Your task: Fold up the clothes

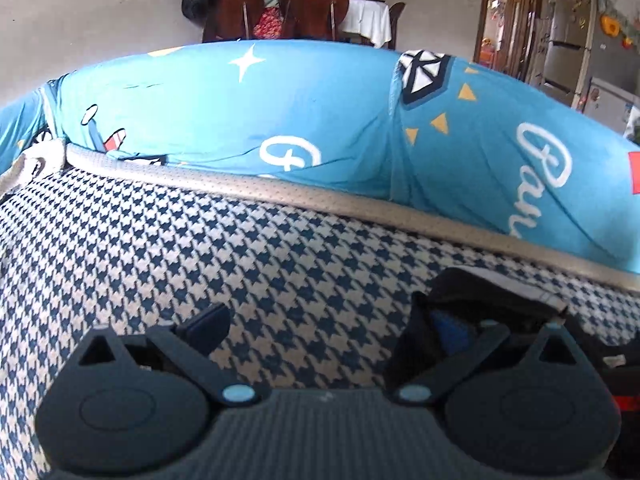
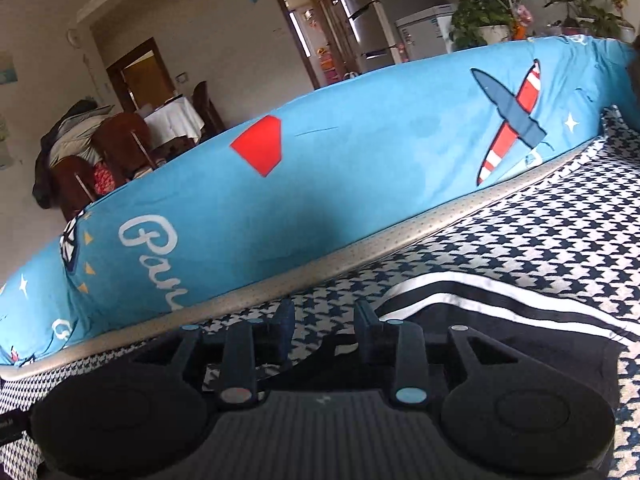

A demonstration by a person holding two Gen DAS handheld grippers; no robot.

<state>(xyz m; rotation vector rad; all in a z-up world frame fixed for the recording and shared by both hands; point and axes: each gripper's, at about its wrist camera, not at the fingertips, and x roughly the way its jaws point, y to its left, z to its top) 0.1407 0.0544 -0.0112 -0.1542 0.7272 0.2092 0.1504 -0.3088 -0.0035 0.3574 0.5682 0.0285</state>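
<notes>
A black garment with white stripes [image 2: 500, 304] lies on the houndstooth sofa seat [image 2: 540, 232]. In the left wrist view a bunched black fold [image 1: 488, 304] of it drapes over my left gripper's right finger. My left gripper [image 1: 324, 320] is open wide, low over the seat [image 1: 240, 248], its left finger [image 1: 208, 320] over bare fabric. My right gripper [image 2: 324, 320] is open with a narrow gap, low over the seat at the garment's left edge; its right finger [image 2: 366, 320] touches the striped hem.
A blue printed cushion back [image 1: 320, 120] rises behind a grey piping strip [image 1: 280, 192] along the far seat edge; it also shows in the right wrist view [image 2: 360, 168]. Beyond stand wooden chairs [image 1: 276, 8], a white-clothed table [image 1: 368, 20], a fridge [image 2: 376, 20] and plants [image 2: 500, 4].
</notes>
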